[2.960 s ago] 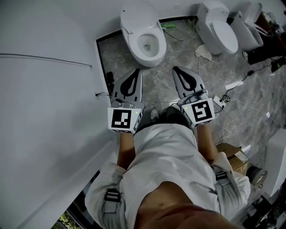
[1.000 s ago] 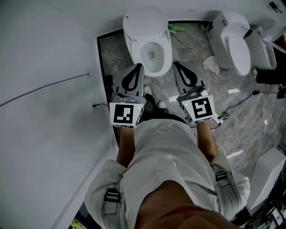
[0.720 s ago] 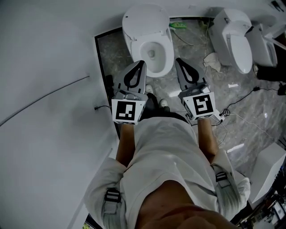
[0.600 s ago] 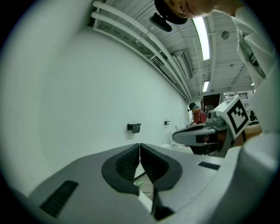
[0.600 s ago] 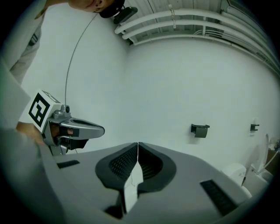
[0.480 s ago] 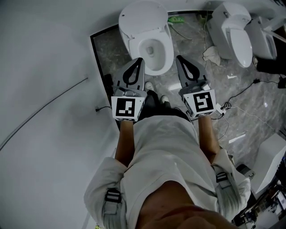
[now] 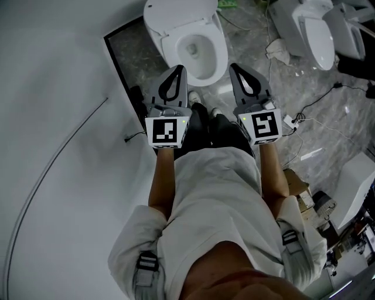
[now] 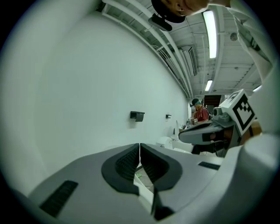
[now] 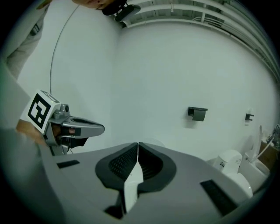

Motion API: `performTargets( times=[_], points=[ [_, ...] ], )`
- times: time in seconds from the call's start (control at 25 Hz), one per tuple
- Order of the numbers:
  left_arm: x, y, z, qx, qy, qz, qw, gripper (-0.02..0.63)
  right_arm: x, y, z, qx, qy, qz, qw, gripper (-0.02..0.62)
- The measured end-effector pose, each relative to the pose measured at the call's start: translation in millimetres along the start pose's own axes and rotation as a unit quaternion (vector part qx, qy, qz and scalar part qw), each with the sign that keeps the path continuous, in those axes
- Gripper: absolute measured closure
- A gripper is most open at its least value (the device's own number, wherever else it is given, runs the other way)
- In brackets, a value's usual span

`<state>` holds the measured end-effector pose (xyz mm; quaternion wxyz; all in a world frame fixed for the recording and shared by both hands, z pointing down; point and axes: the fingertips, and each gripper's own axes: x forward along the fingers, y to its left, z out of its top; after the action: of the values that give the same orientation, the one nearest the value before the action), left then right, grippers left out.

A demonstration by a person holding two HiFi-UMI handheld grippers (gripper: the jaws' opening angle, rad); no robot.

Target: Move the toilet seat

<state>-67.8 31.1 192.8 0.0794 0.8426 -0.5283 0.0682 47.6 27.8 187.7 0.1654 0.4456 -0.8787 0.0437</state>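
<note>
A white toilet stands against the wall at the top of the head view. Its bowl is uncovered, and the white seat ring lies around the opening. My left gripper is shut and empty, with its tip just short of the bowl's near left rim. To the right, my right gripper is also shut and empty, beside the bowl's near right edge. In the left gripper view the jaws meet in a thin line. The right gripper view shows its jaws pressed together too, toward the white wall.
Two more white toilets stand at the upper right, with crumpled paper and cables on the grey marble floor. A cardboard box lies at the right by my leg. A white wall runs along the left. A black holder is on the wall.
The person has walked up to the toilet, and the bowl now sits just beyond both gripper tips. Both grippers stay shut and side by side.
</note>
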Motion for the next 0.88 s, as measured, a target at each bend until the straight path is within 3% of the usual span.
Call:
performTargets(
  times=[0.88],
  points=[
    [54.2, 28.6, -164.2, -0.045, 0.075, -0.009, 0.9961, 0.581, 66.7, -2.9, -169.3, 0.065, 0.112, -0.036, 0.991, 0.572]
  ],
)
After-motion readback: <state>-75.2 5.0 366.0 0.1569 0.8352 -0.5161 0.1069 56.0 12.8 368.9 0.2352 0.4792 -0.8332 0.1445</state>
